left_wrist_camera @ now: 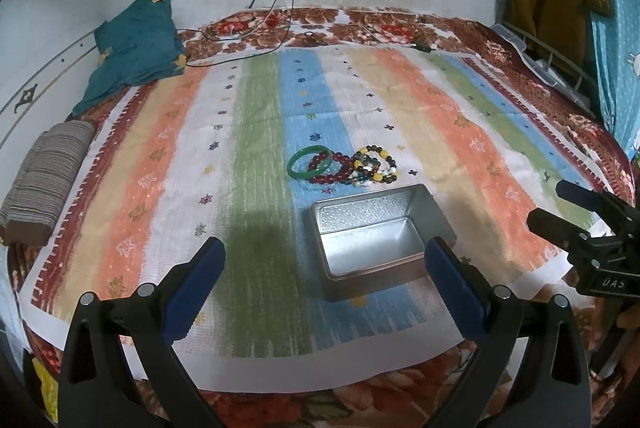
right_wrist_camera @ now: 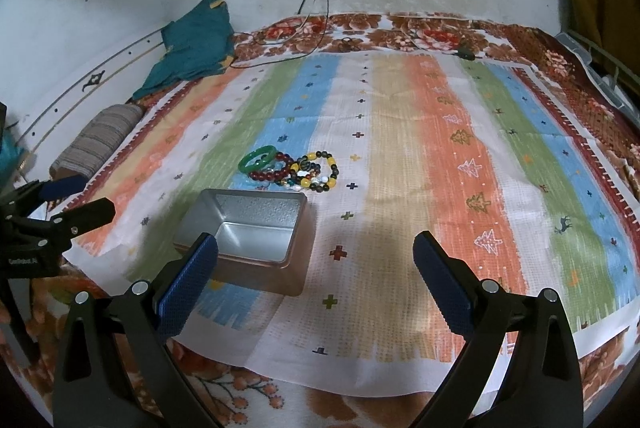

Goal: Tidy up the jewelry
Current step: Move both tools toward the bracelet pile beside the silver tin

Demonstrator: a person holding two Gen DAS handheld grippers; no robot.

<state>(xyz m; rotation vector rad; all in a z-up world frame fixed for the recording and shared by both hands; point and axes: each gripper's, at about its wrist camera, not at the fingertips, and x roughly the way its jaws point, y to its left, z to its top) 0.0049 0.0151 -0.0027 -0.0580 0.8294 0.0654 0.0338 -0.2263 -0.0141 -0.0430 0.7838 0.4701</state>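
Dim, warm indoor light from above and behind — soft shadows fall forward on the cloth. Tin shows mild glare. Fisheye bends the edges; corners go black, detail slightly soft.

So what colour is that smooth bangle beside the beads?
Green; the bangle shows best in the left wrist view.
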